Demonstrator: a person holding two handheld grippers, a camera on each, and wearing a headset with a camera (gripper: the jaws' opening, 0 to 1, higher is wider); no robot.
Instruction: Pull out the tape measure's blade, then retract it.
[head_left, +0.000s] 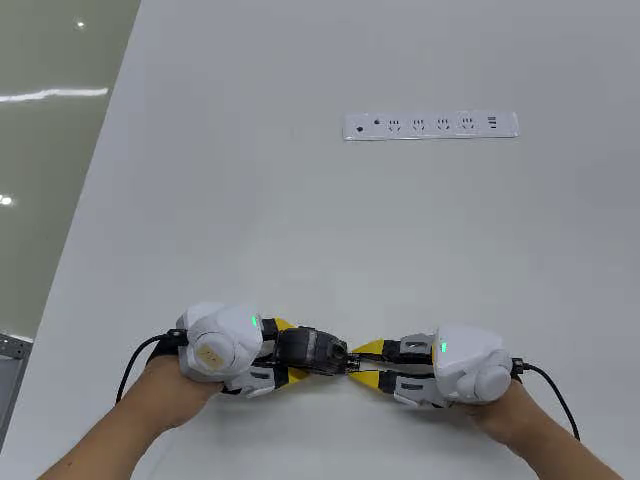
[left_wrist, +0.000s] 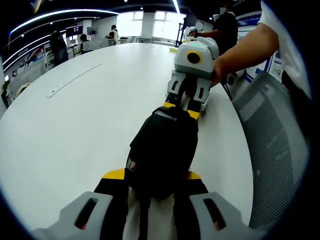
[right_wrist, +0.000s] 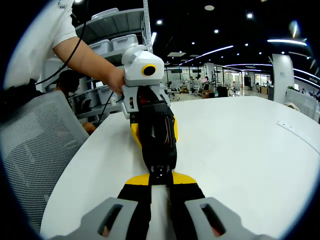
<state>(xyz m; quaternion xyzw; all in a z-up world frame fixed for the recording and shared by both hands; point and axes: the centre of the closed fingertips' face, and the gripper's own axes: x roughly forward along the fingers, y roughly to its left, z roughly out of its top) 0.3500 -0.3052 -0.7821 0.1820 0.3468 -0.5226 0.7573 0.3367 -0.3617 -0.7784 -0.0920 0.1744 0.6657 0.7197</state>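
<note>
A black tape measure (head_left: 311, 351) is held just above the white table, near its front edge. My left gripper (head_left: 285, 355) is shut on its case (left_wrist: 162, 150), whose dark body lies between the yellow-tipped jaws. My right gripper (head_left: 362, 366) faces it from the right and is shut on the blade's end hook (right_wrist: 159, 174) at the case's mouth. In the right gripper view the case (right_wrist: 156, 132) stands straight ahead with the left gripper (right_wrist: 144, 75) behind it. In the left gripper view the right gripper (left_wrist: 192, 75) shows beyond the case. Almost no blade is out.
A white power strip (head_left: 431, 126) lies flat at the back right of the table (head_left: 300, 200). The table's left edge runs along the floor (head_left: 50, 120). A mesh chair (left_wrist: 280, 150) stands close behind the person.
</note>
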